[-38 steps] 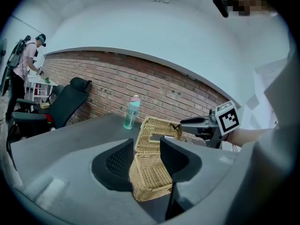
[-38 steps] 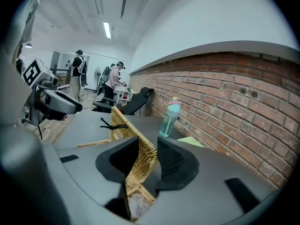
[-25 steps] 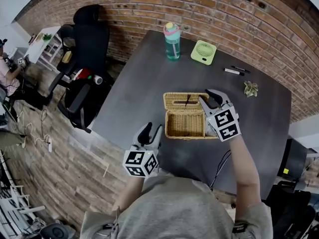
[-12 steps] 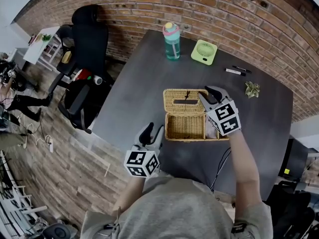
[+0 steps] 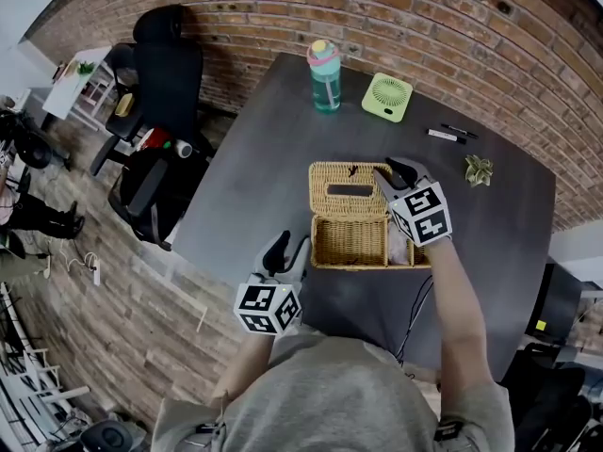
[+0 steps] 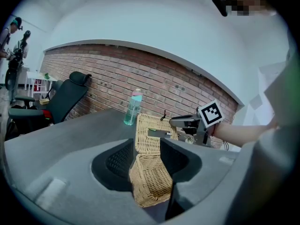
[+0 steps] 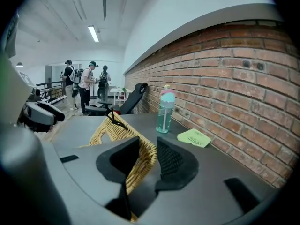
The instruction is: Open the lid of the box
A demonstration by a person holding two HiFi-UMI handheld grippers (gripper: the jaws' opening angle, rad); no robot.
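Here the wicker box (image 5: 350,241) stands near the middle of the dark grey bench (image 5: 264,158), and its lid (image 5: 344,179) is raised. In the left gripper view the lid (image 6: 145,144) stands nearly upright over the far side of the box (image 6: 150,184), and the inside of the box is open to the head view.

The right tool (image 5: 394,172) is at the right end of the lid. In the right gripper view its jaws (image 7: 146,146) are closed on the woven rim of the lid (image 7: 105,130), which passes between the two pads. A small dark loop hangs at the top edge of the lid.

The left tool (image 5: 285,245) is at the near edge of the bench, just beside the left front corner of the box. In its own view the jaws of this tool (image 6: 146,142) stand apart and hold nothing; the box shows in the gap between them. Whether a fingertip touches the corner of the box, I cannot tell.

Further back on the bench are a water bottle (image 5: 325,75) with a pink cap and a flat green fan (image 5: 386,97), near each other. To the right lie two markers (image 5: 443,135). A black office chair (image 5: 170,64) stands left of the bench, by the brick wall (image 5: 396,8).
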